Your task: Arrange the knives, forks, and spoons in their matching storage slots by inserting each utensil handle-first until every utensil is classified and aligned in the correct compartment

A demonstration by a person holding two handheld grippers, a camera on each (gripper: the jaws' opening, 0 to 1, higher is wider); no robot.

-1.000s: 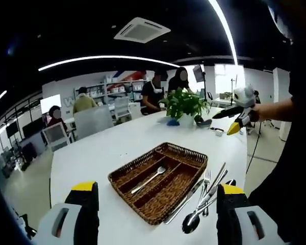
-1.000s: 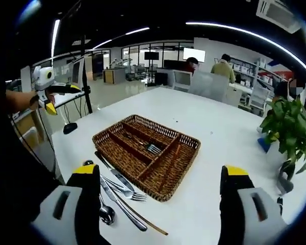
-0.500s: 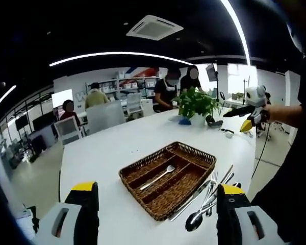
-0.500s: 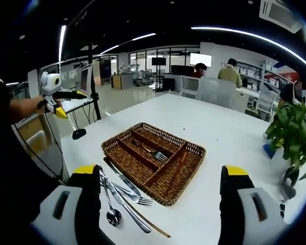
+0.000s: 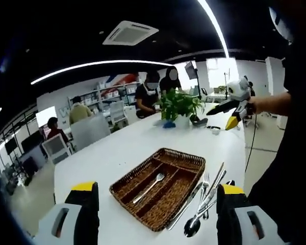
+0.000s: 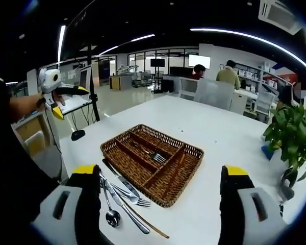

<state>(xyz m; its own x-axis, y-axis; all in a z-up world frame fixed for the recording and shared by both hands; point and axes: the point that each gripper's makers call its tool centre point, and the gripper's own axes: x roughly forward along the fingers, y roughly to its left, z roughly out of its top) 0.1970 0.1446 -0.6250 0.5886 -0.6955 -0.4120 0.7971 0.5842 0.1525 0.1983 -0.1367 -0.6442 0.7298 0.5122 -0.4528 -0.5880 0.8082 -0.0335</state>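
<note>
Left gripper view, from left to right: the left gripper is raised above the white table, its jaws wide apart and holding nothing. Between them lies the wicker tray, with one fork in a middle compartment. Just right of the tray a knife, a second fork and a spoon lie loose in a bunch on the table. Farther back stands a potted plant, and at the far right a hand holds the right gripper in the air, its jaws spread, nothing between them.

Right gripper view, from left to right: the left gripper is held up off the table's edge. The loose cutlery lies touching the tray's near left side, a fork rests inside it, and the plant stands at the far right.
</note>
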